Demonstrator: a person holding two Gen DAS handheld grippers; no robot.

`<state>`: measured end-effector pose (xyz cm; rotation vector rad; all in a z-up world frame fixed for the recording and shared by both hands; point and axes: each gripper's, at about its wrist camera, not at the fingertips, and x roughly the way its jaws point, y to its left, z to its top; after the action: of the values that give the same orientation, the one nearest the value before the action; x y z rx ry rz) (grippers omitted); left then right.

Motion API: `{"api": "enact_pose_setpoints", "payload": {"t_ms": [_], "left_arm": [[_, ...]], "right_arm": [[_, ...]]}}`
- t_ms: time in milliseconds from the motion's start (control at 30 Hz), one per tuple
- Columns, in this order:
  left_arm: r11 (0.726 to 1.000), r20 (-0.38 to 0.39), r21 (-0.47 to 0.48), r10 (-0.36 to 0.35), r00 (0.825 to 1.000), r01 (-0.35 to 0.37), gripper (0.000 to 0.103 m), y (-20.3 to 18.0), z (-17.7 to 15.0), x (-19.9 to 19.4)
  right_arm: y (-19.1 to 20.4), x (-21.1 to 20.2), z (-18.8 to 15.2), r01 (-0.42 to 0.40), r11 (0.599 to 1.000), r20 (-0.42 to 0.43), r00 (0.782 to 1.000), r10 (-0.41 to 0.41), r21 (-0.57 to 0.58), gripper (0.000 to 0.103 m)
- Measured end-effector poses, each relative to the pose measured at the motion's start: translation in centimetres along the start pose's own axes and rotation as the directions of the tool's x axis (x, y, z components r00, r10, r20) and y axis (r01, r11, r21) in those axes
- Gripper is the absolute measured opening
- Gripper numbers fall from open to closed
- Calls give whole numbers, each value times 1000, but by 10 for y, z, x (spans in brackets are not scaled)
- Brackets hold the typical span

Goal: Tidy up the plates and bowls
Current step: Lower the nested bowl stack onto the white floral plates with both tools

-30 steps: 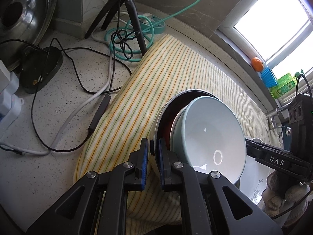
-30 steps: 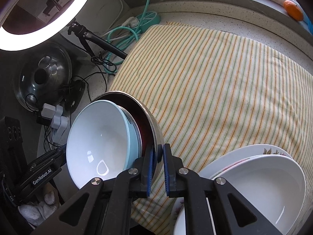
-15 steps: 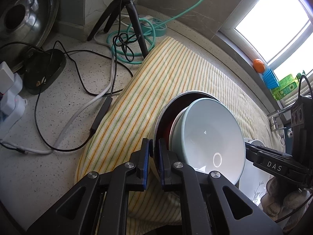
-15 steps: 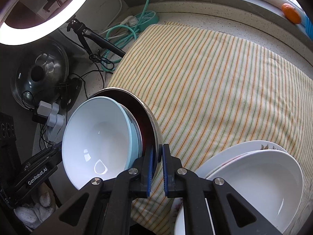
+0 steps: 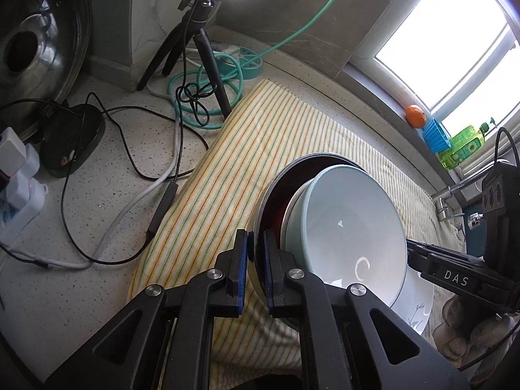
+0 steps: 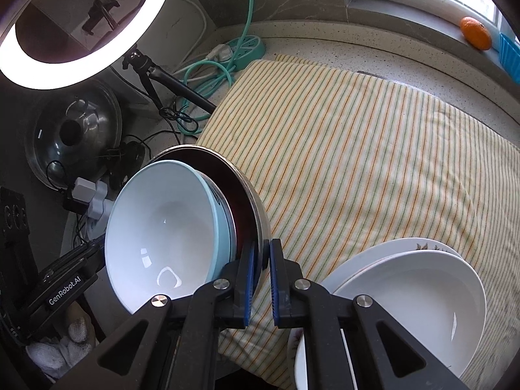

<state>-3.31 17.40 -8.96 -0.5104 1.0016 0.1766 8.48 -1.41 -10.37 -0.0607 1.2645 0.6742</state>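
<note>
A: What is being held by the left gripper (image 5: 256, 268)?

B: The rim of a metal bowl (image 5: 261, 214) is being pinched between its blue pads. The jaws are being kept narrow, closed on that thin edge.

A: And the right gripper (image 6: 262, 274)?

B: The same metal bowl (image 6: 252, 201) is being gripped on its opposite rim, with the jaws drawn just as narrow. The bowl is being carried between the two grippers, tilted on its side.

A: Is anything being carried inside it?

B: A pale blue bowl (image 5: 351, 230) with a white inside is being nested in the metal one, and it is being tipped along with it. In the right wrist view the blue bowl (image 6: 162, 237) is facing toward the left gripper's body.

A: Where is the pair being held?

B: Above the near edge of a striped cloth (image 6: 357, 162) that is being spread over a speckled counter (image 5: 107, 195).

A: Where are the plates being kept?

B: A stack of white plates (image 6: 409, 289) is lying on the near right part of the cloth, just beside the right gripper. The lower plate's floral edge (image 6: 422, 246) is being shown under a plain one.

A: What else is being seen around?

B: A ring light (image 6: 81, 19) on a tripod (image 5: 195, 48), a coiled green cable (image 5: 208, 78), a pot lid (image 5: 35, 52) propped against the wall, and an orange (image 6: 475, 32) on the window sill.
</note>
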Motion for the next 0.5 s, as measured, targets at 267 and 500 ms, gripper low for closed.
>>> {"api": "enact_pose_setpoints", "payload": {"t_ms": [267,500], "left_arm": [[998,10,58,-26,1000,25,7,-24,4,-9],[995,20,93,-46,999,44,7,-52,2,-13]], "right_arm": [[-13,-28,-8,6,999,41,999,-8,46,8],[-31,-48,-15,9,997,65,998,-14,82,8]]}}
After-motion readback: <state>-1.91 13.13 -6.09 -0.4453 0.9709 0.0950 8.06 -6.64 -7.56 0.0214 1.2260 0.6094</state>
